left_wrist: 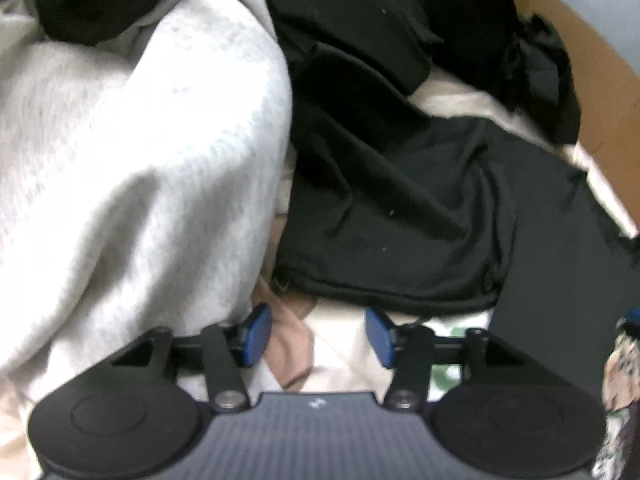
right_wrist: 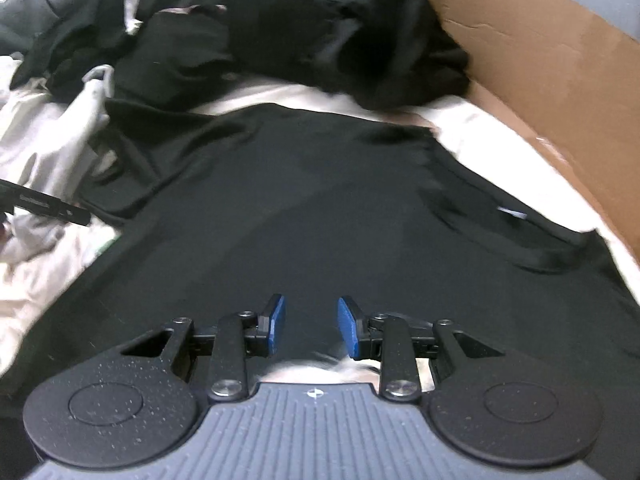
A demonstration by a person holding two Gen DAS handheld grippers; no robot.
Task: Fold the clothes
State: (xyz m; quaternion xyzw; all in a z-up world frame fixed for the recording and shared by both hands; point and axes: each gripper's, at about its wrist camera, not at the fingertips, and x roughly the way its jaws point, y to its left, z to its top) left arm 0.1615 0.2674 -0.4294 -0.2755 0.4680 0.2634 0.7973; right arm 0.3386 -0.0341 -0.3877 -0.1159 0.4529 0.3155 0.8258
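Black shirt (right_wrist: 320,208) lies flat, collar rightward; both hand-held grippers gape, holding nothing.

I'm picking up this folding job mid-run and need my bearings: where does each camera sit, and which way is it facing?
Left wrist: sits on the left gripper, angled steeply down at a hem of the black T-shirt beside a grey garment; only its own open jaws show.
Right wrist: sits on the right gripper, angled down over the T-shirt's spread body, collar to the right; its jaws stand apart, nothing between.
Shared: the T-shirt, the dark clothes pile, the cardboard box.
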